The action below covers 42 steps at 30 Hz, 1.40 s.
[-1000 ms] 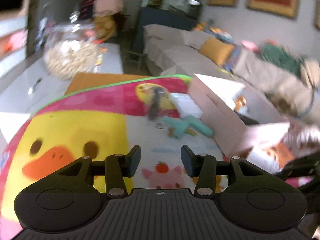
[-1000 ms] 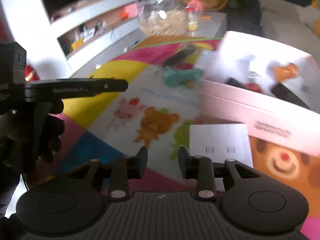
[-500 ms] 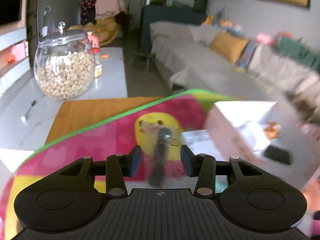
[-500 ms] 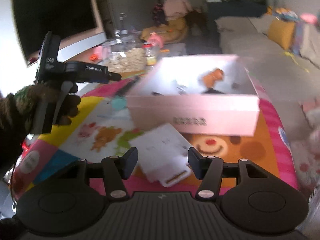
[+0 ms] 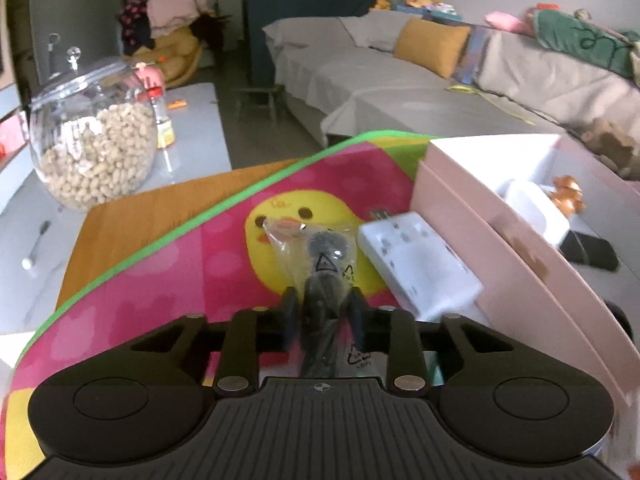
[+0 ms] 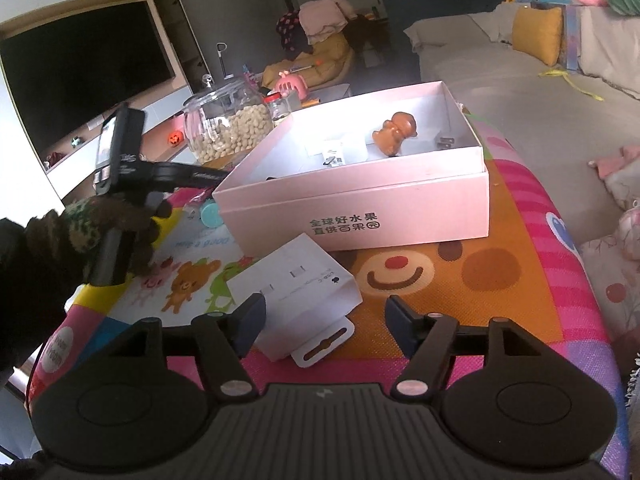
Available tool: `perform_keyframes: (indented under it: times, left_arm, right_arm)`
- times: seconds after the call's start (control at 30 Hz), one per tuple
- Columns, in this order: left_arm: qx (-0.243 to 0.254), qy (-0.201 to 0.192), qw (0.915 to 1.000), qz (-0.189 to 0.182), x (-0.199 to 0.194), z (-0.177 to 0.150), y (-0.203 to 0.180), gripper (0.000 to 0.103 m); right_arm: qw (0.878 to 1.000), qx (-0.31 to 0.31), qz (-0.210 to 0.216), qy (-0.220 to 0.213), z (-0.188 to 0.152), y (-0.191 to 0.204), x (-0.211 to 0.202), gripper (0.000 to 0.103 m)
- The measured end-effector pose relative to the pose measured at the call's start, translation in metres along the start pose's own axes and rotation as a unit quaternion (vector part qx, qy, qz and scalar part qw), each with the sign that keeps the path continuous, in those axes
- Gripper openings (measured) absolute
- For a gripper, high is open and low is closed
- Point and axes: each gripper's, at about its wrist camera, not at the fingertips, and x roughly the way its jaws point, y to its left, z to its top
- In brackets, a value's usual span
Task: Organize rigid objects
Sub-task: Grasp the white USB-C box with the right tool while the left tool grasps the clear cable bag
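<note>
My left gripper (image 5: 322,312) is shut on a black object in a clear plastic bag (image 5: 320,264) lying on the colourful play mat (image 5: 160,272). A white power strip (image 5: 416,268) lies just right of it, against the pink box (image 5: 500,248). In the right wrist view the pink box (image 6: 360,208) holds a brown figurine (image 6: 394,132) and small items. My right gripper (image 6: 324,324) is open, its jaws either side of a white packet (image 6: 300,292) on the mat. A teal object (image 6: 210,214) lies left of the box. The left gripper's handle (image 6: 120,176) shows there too.
A glass jar of nuts (image 5: 92,148) stands on the white table at far left, with a spoon (image 5: 36,244) near it. A wooden board (image 5: 152,208) lies under the mat's far edge. A sofa (image 5: 400,76) is behind; a TV (image 6: 80,56) is on the left wall.
My left gripper moved forward over the bagged black object and shut on it. My right gripper opened wider and drew back, now framing the white packet.
</note>
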Motion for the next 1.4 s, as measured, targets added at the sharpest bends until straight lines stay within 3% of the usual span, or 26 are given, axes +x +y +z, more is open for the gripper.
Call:
perform_keyframes:
  times: [0.2, 0.5, 0.77, 0.87, 0.9, 1.03, 1.27, 1.4]
  left_arm:
    - [-0.031, -0.003, 0.9995, -0.002, -0.036, -0.035, 0.015, 0.025]
    - [-0.052, 0.02, 0.9983, -0.015, -0.104, -0.087, 0.004, 0.026]
    - [-0.058, 0.004, 0.9982, -0.015, -0.118, -0.103, -0.016, 0.035]
    - [-0.075, 0.001, 0.9969, -0.025, -0.119, -0.105, -0.012, 0.034]
    - [-0.08, 0.002, 0.9964, -0.027, -0.12, -0.105, -0.011, 0.029]
    - [-0.102, 0.002, 0.9936, -0.049, -0.122, -0.109, -0.006, 0.025]
    - [-0.1, -0.007, 0.9934, -0.056, -0.124, -0.112, -0.018, 0.024]
    - [-0.1, -0.006, 0.9934, -0.056, -0.124, -0.112, -0.019, 0.024]
  right_arm:
    - [1.0, 0.003, 0.001, 0.0, 0.0, -0.002, 0.0, 0.068]
    - [1.0, -0.007, 0.0, 0.001, -0.001, 0.003, -0.002, 0.069]
    - [0.993, -0.111, -0.021, 0.018, -0.005, 0.039, -0.006, 0.069]
    - [0.991, -0.116, -0.062, 0.038, -0.005, 0.035, 0.0, 0.07]
    - [0.989, -0.115, -0.086, 0.04, -0.004, 0.032, 0.001, 0.07]
    - [0.978, -0.115, -0.171, 0.021, -0.001, 0.024, -0.002, 0.071]
    - [0.99, -0.092, -0.104, 0.006, 0.006, 0.033, -0.007, 0.071]
    - [0.988, -0.102, -0.114, 0.015, 0.012, 0.047, 0.015, 0.072]
